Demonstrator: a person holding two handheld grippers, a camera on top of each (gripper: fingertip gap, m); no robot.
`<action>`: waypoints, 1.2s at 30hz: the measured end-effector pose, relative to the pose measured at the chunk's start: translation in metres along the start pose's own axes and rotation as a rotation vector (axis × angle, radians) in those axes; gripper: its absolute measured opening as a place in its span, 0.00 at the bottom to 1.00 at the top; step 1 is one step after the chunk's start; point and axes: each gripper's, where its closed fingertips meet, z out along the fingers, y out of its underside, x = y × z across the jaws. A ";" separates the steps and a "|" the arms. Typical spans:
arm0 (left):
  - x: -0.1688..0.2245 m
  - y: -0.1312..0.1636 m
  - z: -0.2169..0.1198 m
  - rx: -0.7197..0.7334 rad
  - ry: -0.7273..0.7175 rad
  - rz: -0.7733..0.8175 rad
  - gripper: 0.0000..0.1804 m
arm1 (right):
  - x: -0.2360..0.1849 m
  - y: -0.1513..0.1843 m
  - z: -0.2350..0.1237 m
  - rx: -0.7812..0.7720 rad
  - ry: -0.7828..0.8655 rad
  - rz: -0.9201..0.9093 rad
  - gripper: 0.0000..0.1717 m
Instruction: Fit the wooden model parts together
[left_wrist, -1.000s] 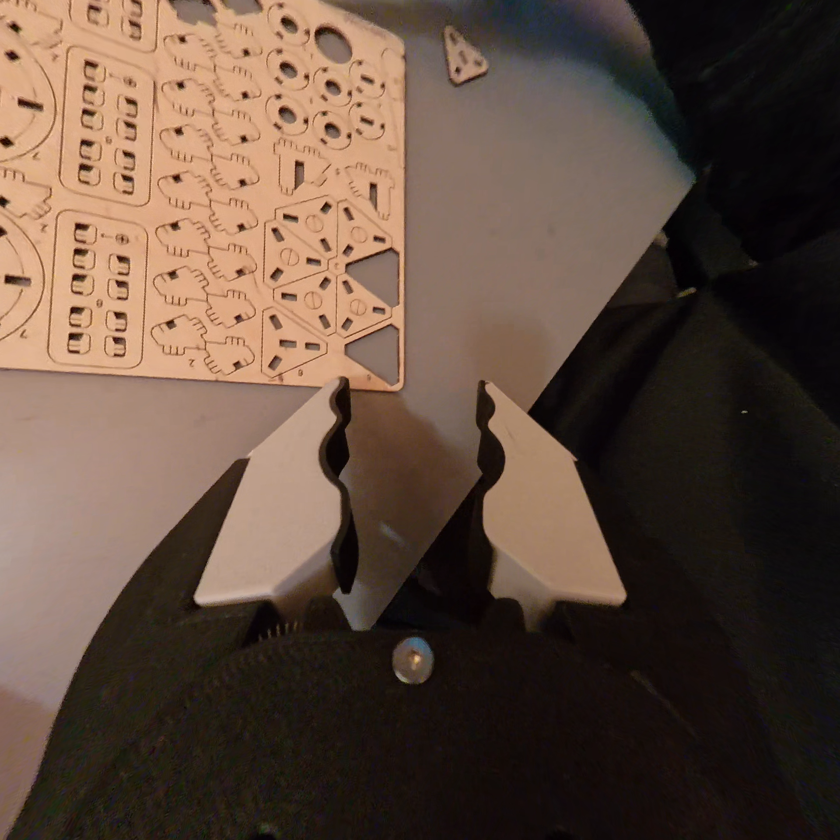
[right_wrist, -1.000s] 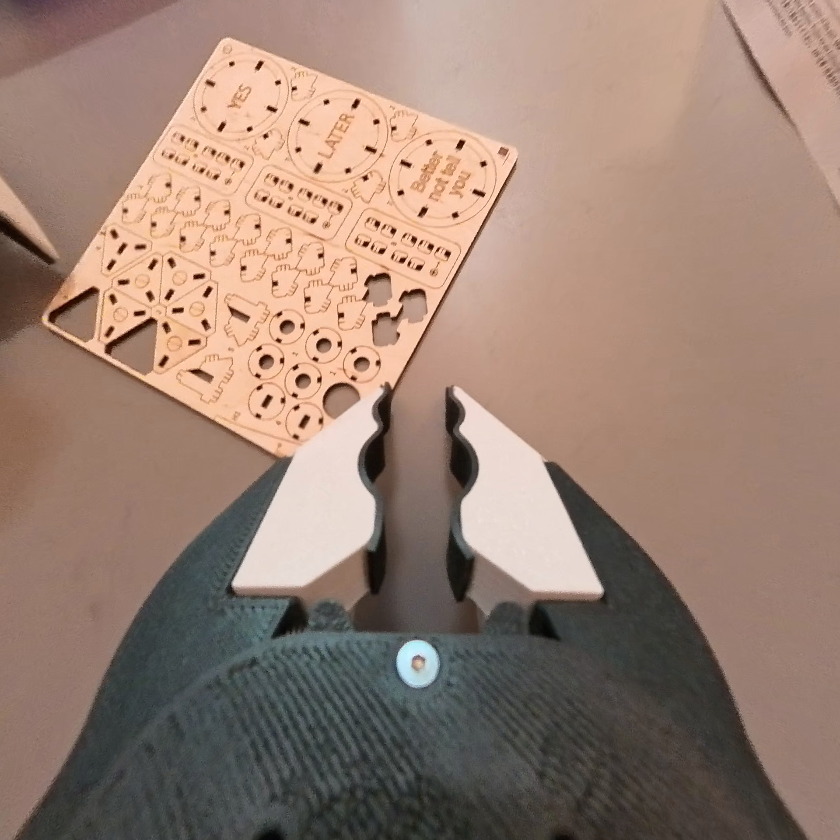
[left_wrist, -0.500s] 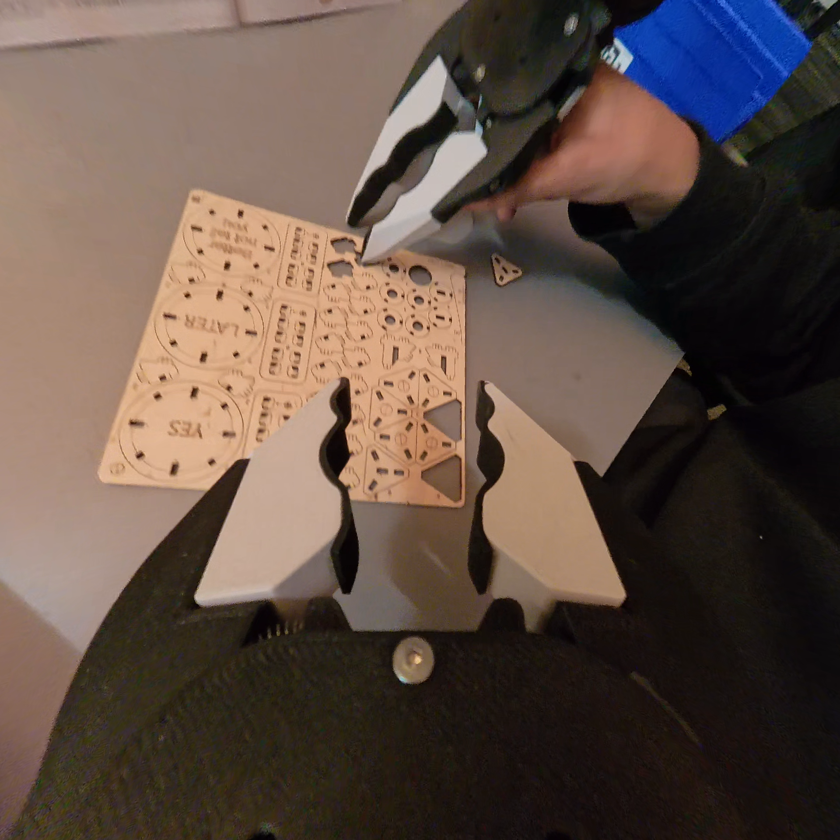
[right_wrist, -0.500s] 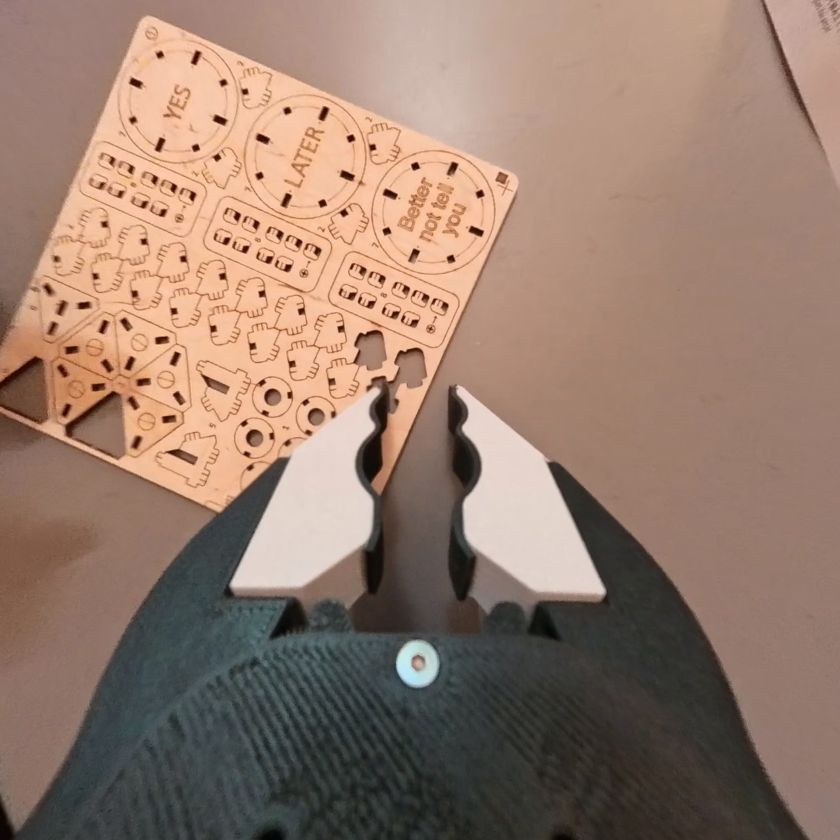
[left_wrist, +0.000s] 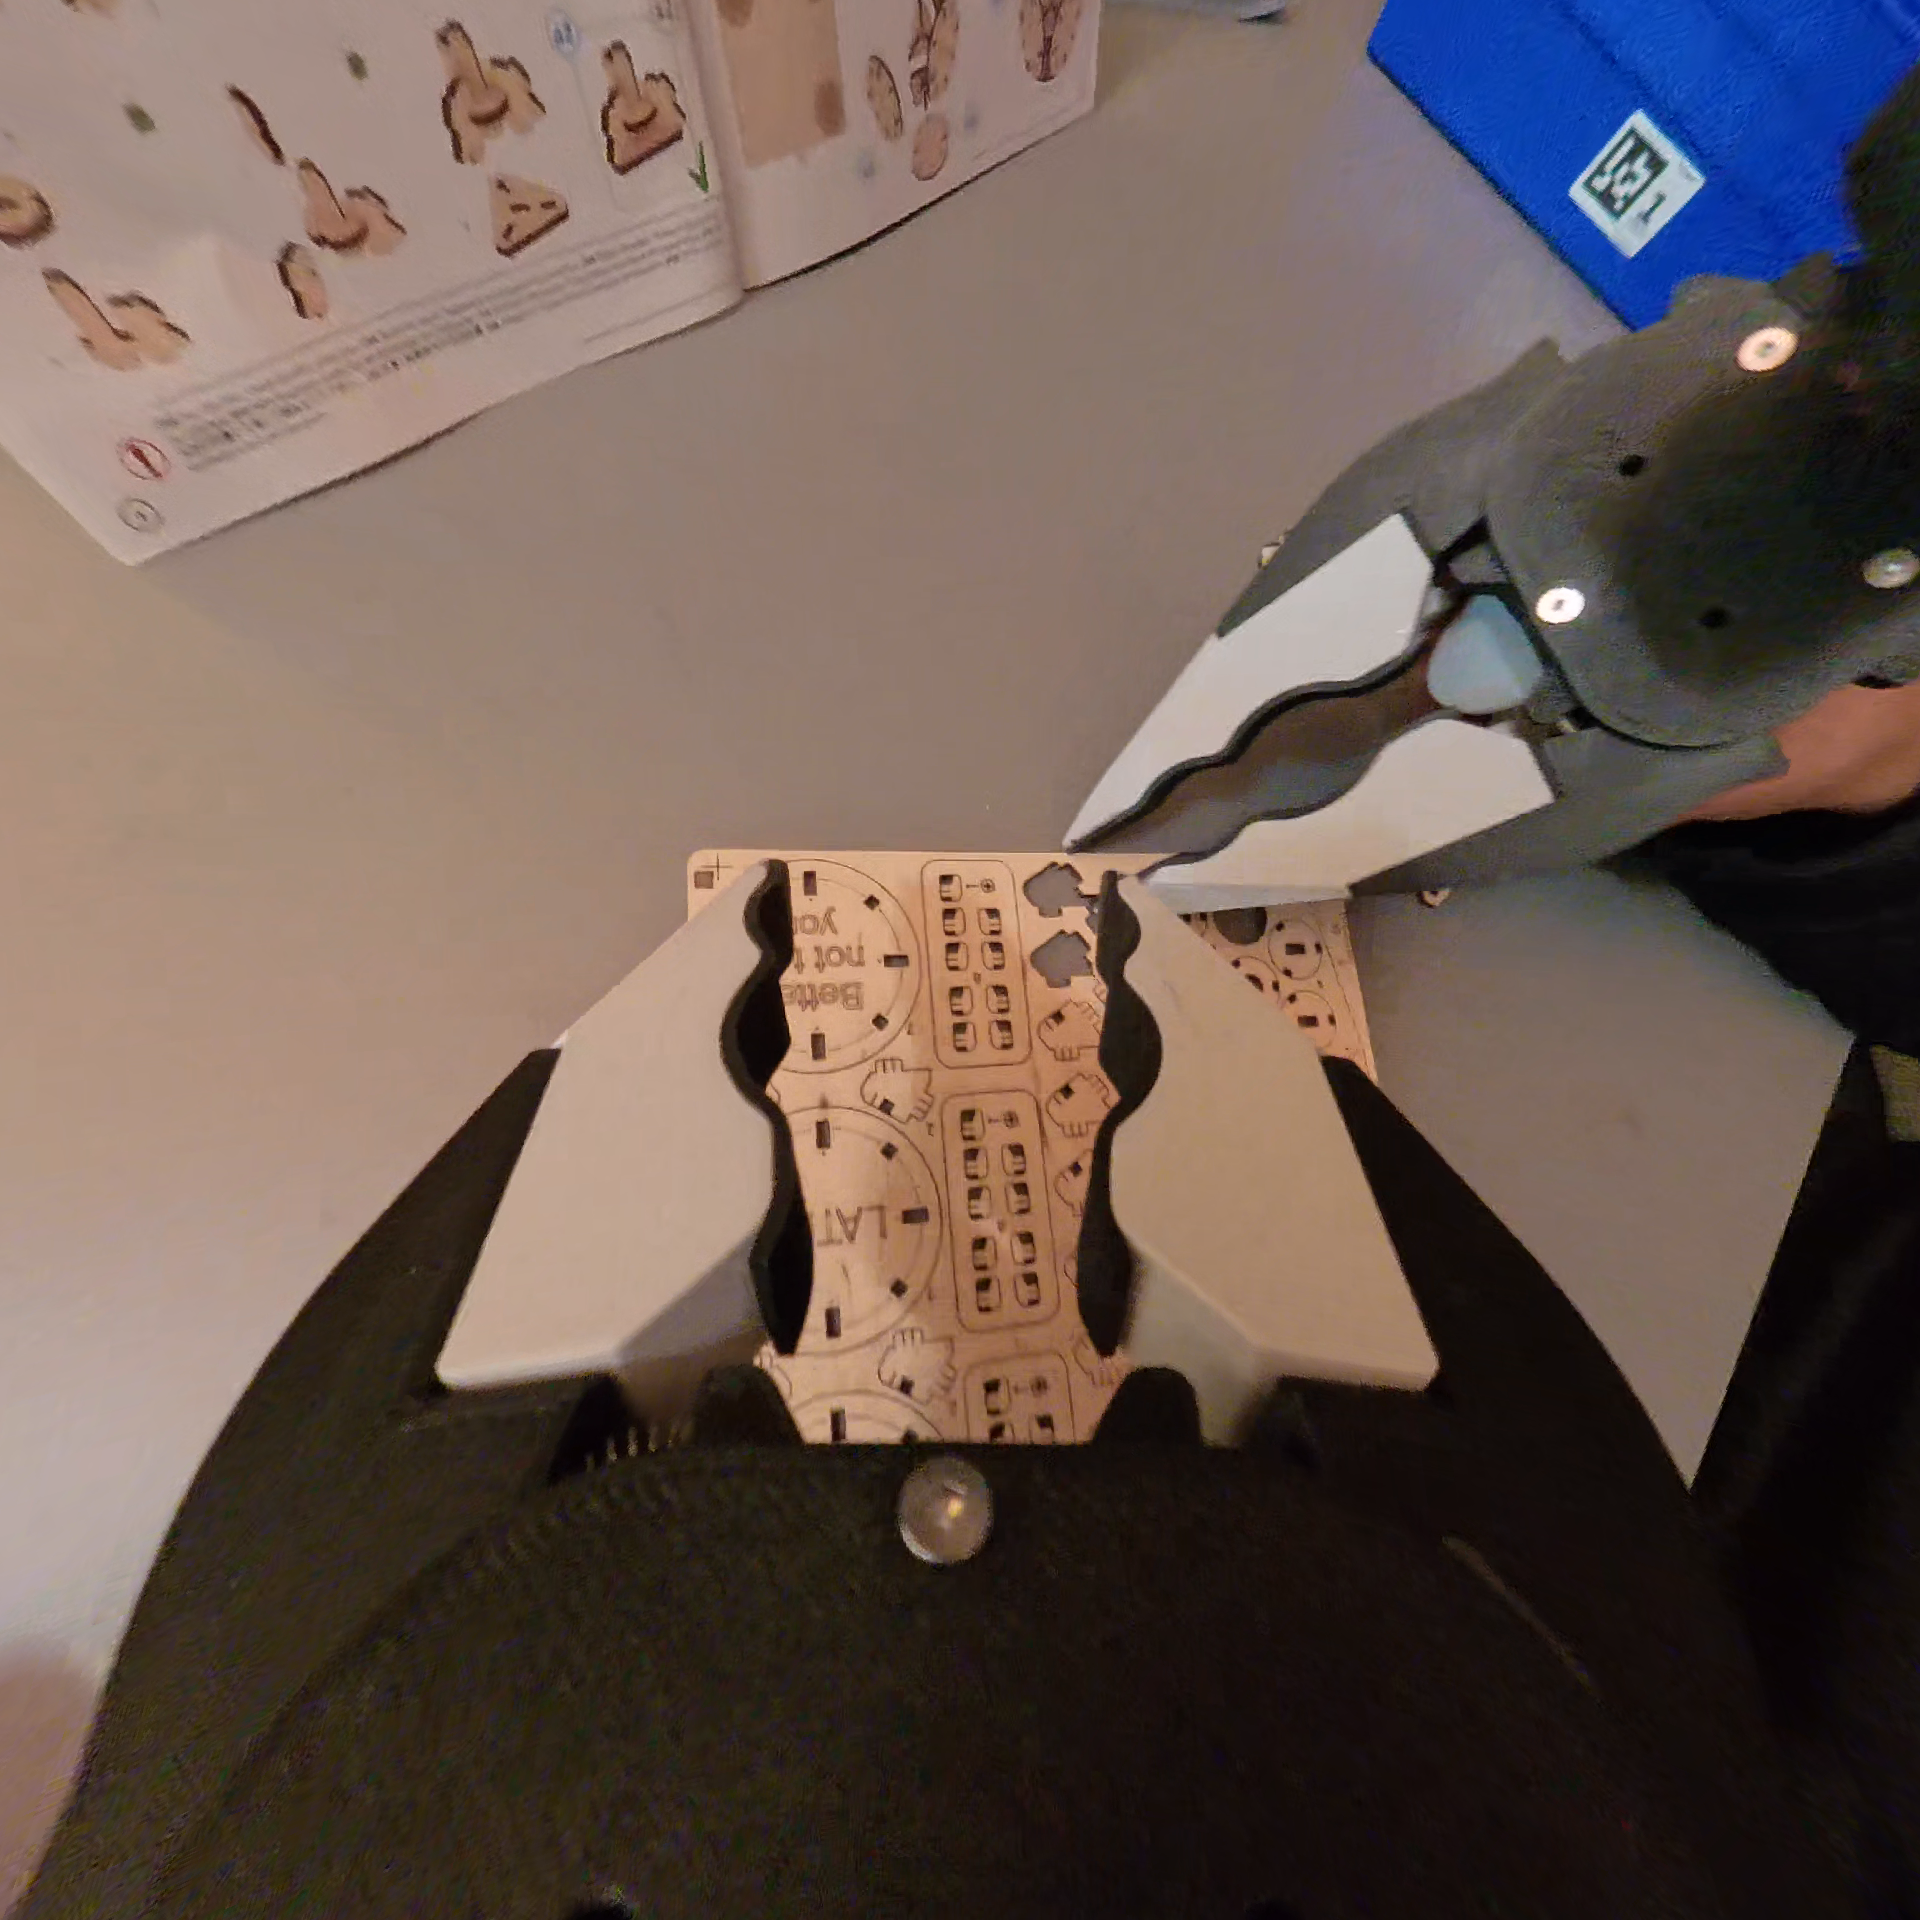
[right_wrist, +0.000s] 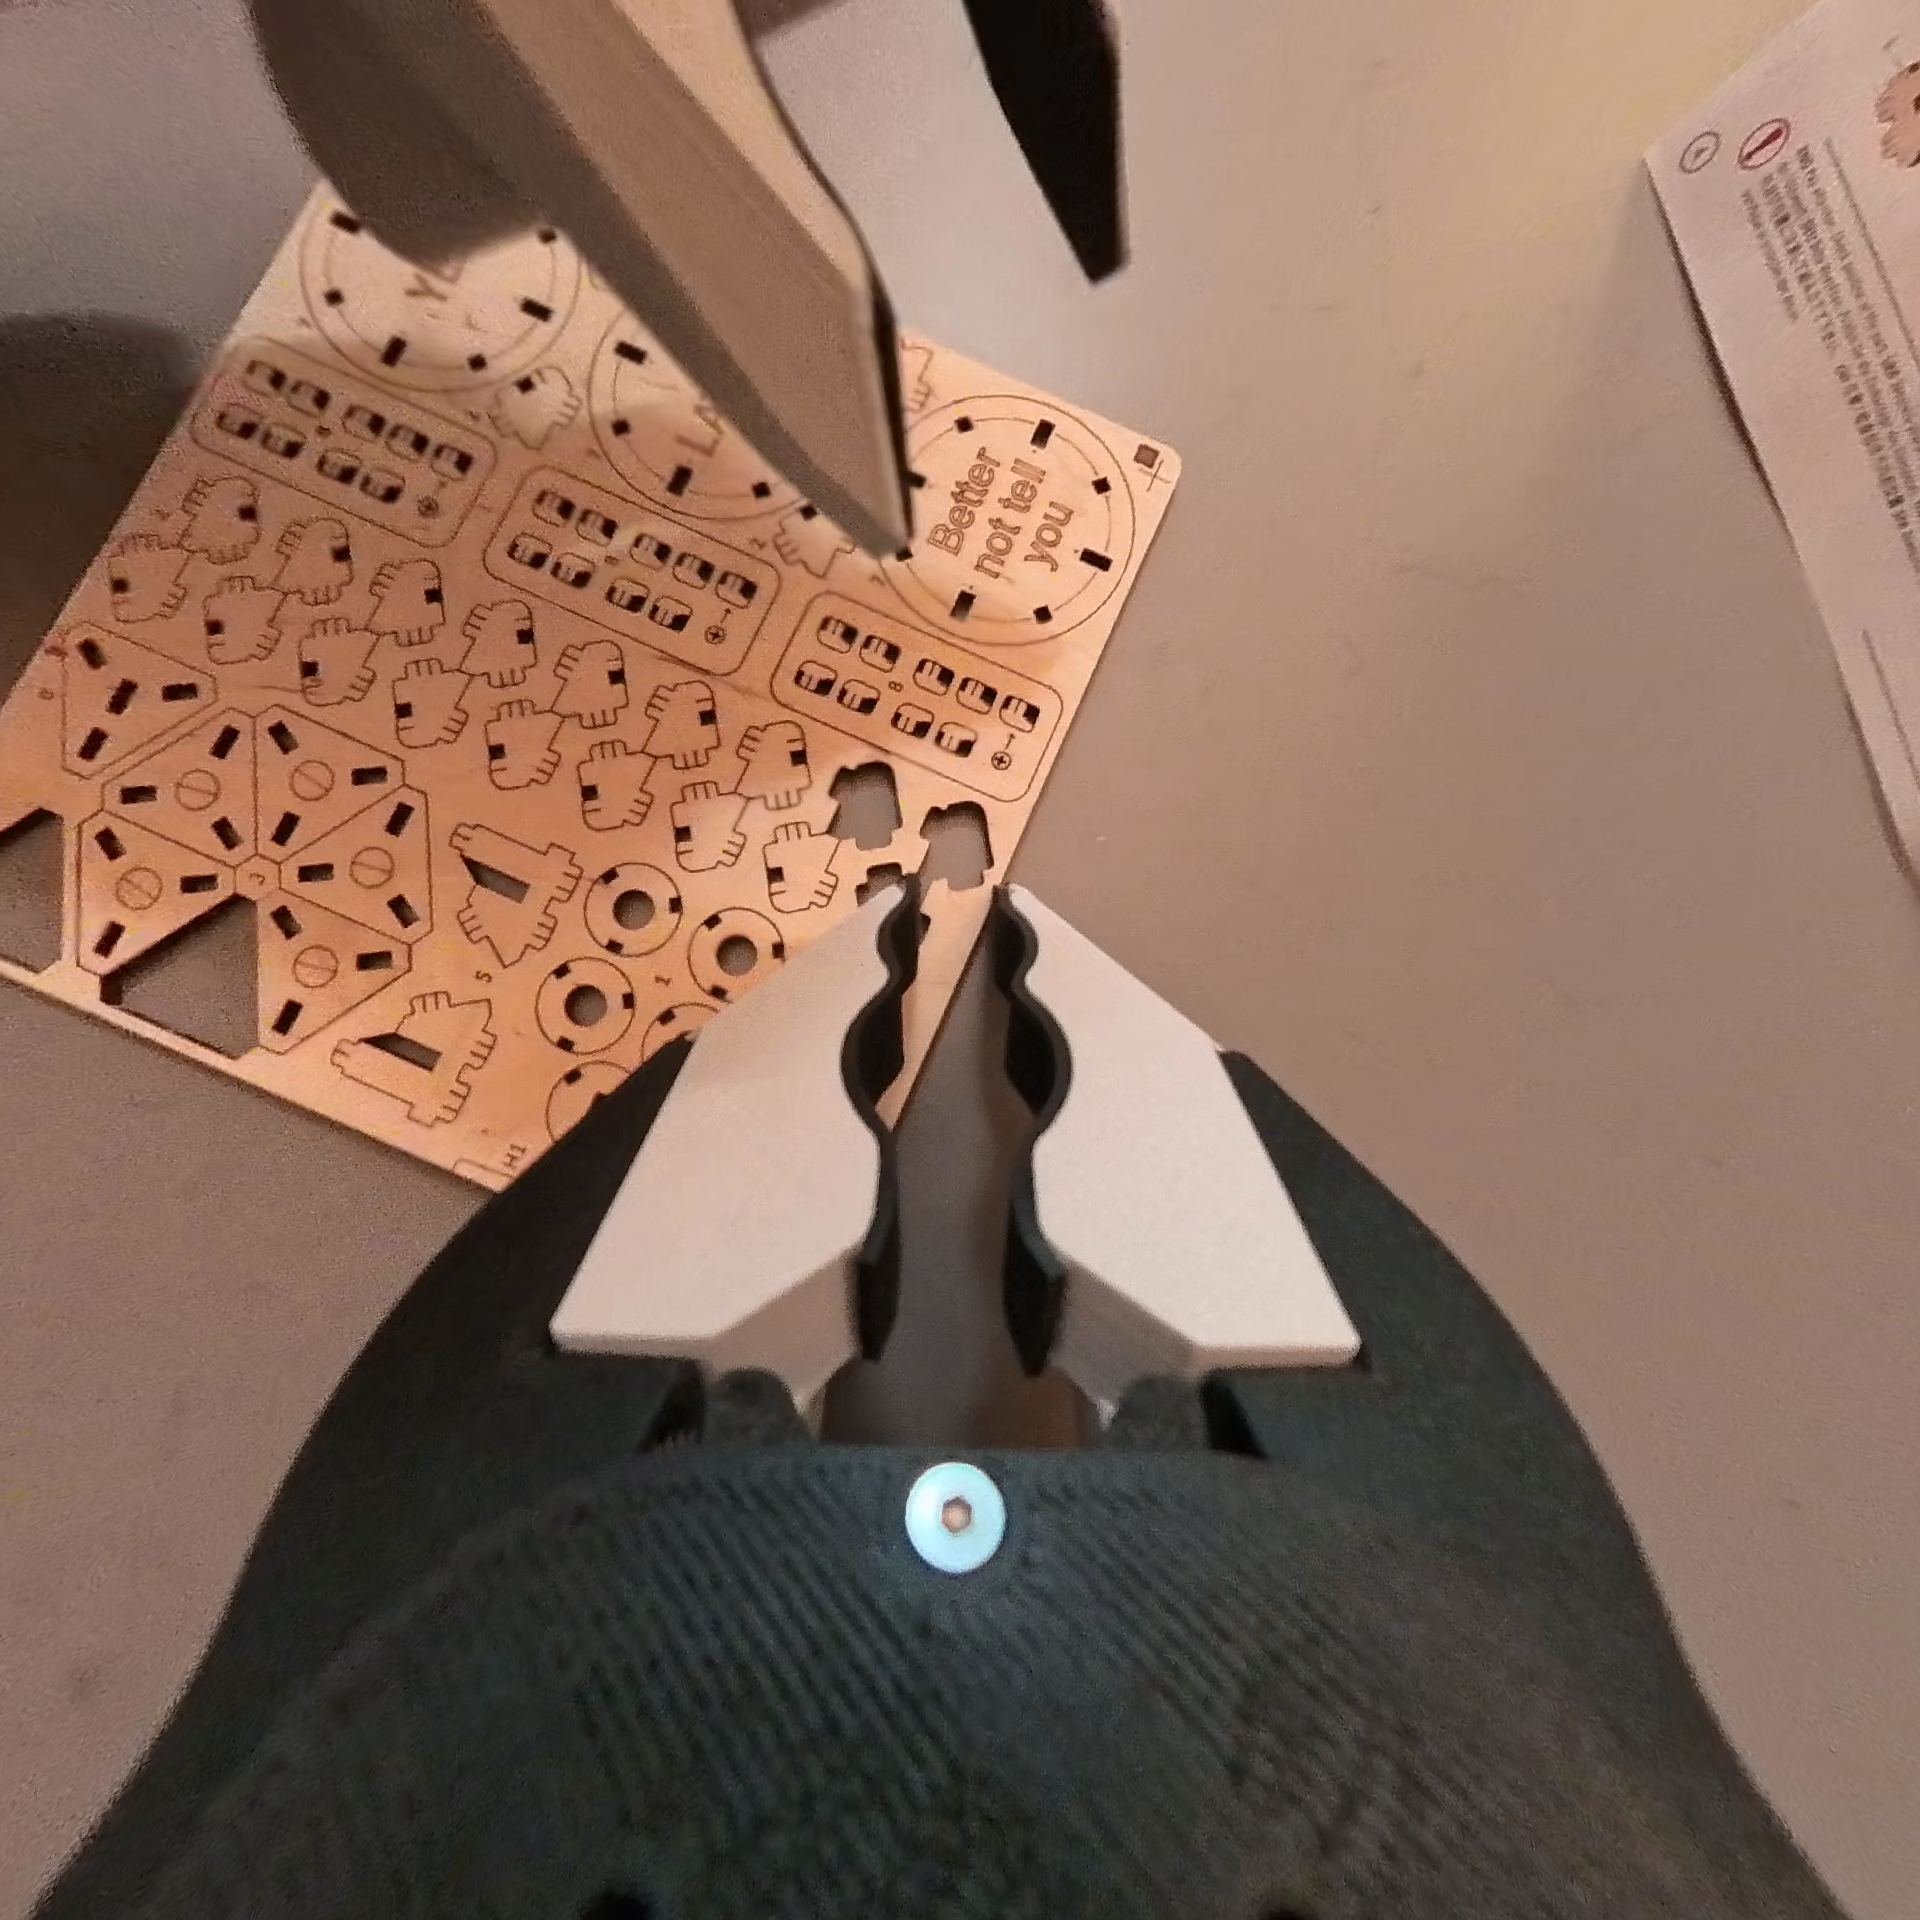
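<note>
A laser-cut wooden parts sheet (left_wrist: 977, 1039) lies flat on the grey table (left_wrist: 727, 623). A few of its small pieces are punched out near one edge. My left gripper (left_wrist: 940, 883) is open and hovers over the sheet, with nothing between its pads. In the right wrist view one left finger (right_wrist: 727, 312) reaches in from the top, its tip above a round disc on the sheet (right_wrist: 520, 675). My right gripper (right_wrist: 956, 904) is open with a narrow gap. Its tips straddle the sheet's edge beside the punched-out holes, and the pads do not press on it. It also shows at the sheet's far right corner in the left wrist view (left_wrist: 1117, 857).
An open instruction booklet (left_wrist: 416, 208) lies at the far left of the table and shows at the right edge of the right wrist view (right_wrist: 1829, 416). A blue box (left_wrist: 1621, 125) stands at the far right. A hand (left_wrist: 1849, 748) holds the right gripper. The table's edge runs close on the right. Some 7 cm of space lies between my two pairs of fingers.
My left gripper has moved forward over the sheet and opened slightly wider. My right gripper has come down to the sheet's edge, and its jaws have narrowed.
</note>
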 end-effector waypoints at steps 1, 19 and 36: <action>-0.004 0.002 0.003 0.008 0.011 -0.018 0.32 | 0.000 0.000 -0.001 0.008 -0.005 0.000 0.07; -0.025 0.017 -0.012 0.172 0.346 -0.452 0.40 | -0.011 -0.024 -0.016 0.160 -0.036 -0.031 0.07; -0.018 0.008 -0.029 0.205 0.392 -0.513 0.03 | -0.012 -0.034 -0.041 0.322 -0.271 0.184 0.18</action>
